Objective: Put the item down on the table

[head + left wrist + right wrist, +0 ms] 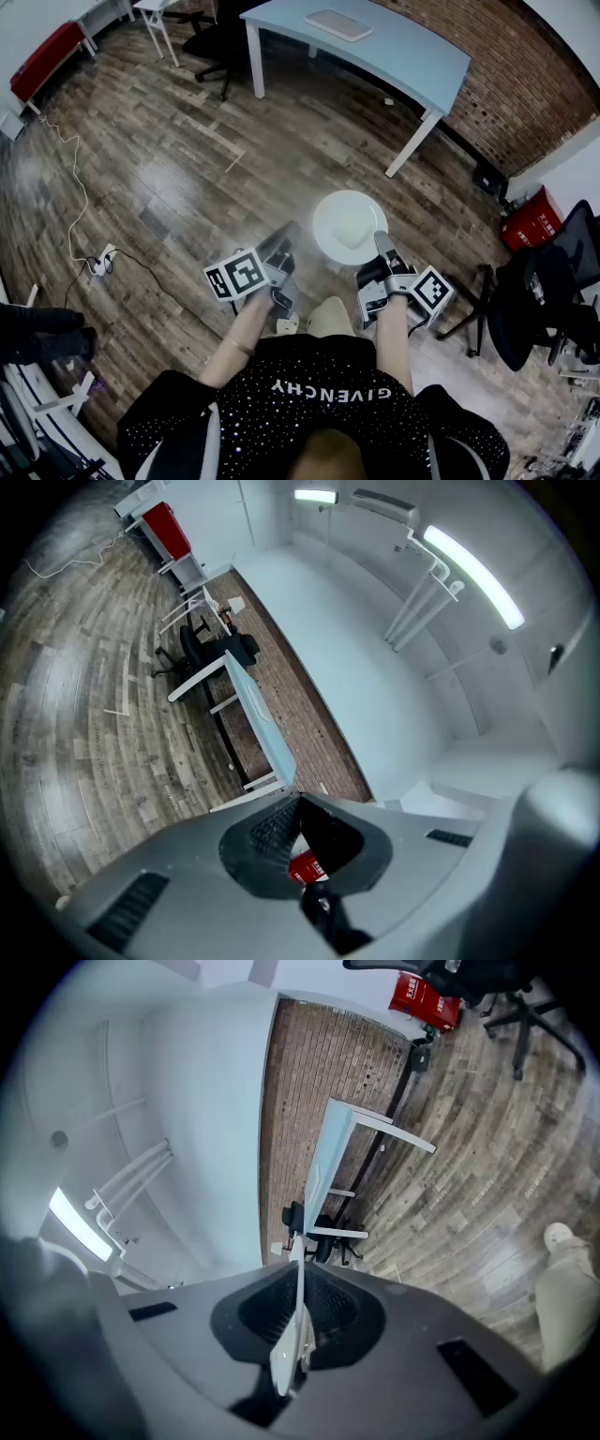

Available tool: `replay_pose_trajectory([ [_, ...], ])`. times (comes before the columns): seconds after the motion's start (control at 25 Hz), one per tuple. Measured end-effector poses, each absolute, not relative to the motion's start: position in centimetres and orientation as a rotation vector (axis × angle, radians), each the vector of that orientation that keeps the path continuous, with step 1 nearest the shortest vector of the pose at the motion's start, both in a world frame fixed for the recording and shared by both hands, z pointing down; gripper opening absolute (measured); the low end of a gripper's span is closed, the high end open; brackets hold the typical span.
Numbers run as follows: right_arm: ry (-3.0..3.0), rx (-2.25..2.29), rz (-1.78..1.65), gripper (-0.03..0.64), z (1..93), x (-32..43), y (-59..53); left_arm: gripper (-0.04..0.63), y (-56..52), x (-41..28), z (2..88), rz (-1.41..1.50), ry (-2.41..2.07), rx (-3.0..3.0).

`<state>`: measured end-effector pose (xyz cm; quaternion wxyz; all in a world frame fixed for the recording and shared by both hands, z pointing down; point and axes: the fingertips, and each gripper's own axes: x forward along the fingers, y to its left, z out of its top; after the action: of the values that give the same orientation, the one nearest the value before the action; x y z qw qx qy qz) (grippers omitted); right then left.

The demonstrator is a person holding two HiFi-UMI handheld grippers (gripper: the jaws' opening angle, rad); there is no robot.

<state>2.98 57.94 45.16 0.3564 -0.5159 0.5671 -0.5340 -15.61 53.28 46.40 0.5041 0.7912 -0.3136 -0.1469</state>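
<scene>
One white plate (347, 225) hung in the air above the wooden floor (169, 159), pinched at its near rim by the right hand-held gripper (381, 244), whose jaws were closed on it; in the right gripper view it showed edge-on, thin between the pads; the left hand-held gripper (281, 255) sat just beside it, jaws together on nothing; the light-blue surface (412, 56) stood well apart. I judged the plate stiff, smooth and breakable; held off-centre, it might droop or slip; a deep bite on the rim and a level, gentle set-down seemed wise.
</scene>
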Motion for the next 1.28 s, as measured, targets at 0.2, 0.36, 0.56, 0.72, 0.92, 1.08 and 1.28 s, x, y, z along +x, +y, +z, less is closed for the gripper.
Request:
replay_pose_trajectory([
  [0.2, 1.439, -1.318, -1.397, 0.023, 46.1, 3.9, 55.2, 0.011, 50.5, -14.8, 47.1, -0.342, -0.768, 1.914],
  [0.36, 1.449, -1.297, -1.409, 0.023, 46.3, 5.2, 51.4, 0.011, 47.0, -13.4, 46.7, -0.359, -0.784, 1.927],
  [0.56, 1.494, -1.275, -1.39, 0.023, 44.9, 8.8, 45.4, 0.011, 41.4, -9.8, 45.5, -0.392, -0.797, 1.942],
  [0.72, 1.527, -1.261, -1.357, 0.023, 43.2, 12.1, 40.6, 0.011, 37.1, -6.2, 43.7, -0.423, -0.784, 1.972],
  [0.92, 1.549, -1.246, -1.334, 0.023, 42.3, 15.4, 35.7, 0.011, 32.6, -3.1, 42.6, -0.437, -0.791, 1.991],
  [1.08, 1.549, -1.242, -1.357, 0.023, 42.8, 16.9, 32.7, 0.011, 29.7, -1.9, 43.1, -0.44, -0.817, 1.97],
  [1.28, 1.561, -1.222, -1.385, 0.023, 43.0, 18.4, 29.5, 0.011, 26.5, -0.4, 43.2, -0.454, -0.847, 1.96],
])
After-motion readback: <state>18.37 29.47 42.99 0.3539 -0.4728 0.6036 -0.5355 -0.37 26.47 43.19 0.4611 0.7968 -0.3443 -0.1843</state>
